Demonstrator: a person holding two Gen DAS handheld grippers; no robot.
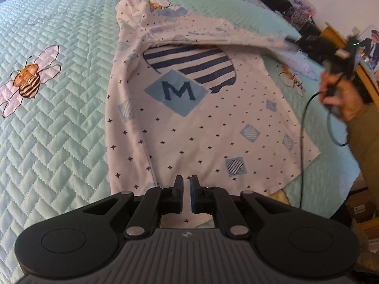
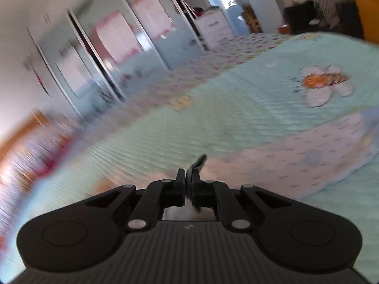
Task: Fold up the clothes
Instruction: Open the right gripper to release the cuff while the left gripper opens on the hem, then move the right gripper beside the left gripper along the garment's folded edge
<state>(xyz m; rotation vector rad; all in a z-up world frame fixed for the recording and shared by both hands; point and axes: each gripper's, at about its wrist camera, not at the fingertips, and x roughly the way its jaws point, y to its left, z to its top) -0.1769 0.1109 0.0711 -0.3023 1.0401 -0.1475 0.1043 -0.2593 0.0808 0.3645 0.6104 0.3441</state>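
The white cotton shirt with small dark stars, a blue-striped heart and a pale blue diamond bearing an "M" lies spread on the mint-green quilted bedspread, its hem toward the left wrist camera and its upper part doubled over the striped heart. One sleeve is pulled out taut toward the right, off the bed, and runs to the right gripper, blurred in the left wrist view, with a hand wrapped round its handle and a black cable hanging below. From the right wrist view, the jaws are pressed together on a thin strip of pale fabric that pokes up between them, and the shirt trails off to the right across the quilt. The left gripper sits at the shirt's hem, jaws nearly together, white cloth showing in the slim gap; whether they pinch the hem I cannot tell. An embroidered bee with lilac wings decorates the quilt beside the shirt. Wardrobe doors blur behind the bed.
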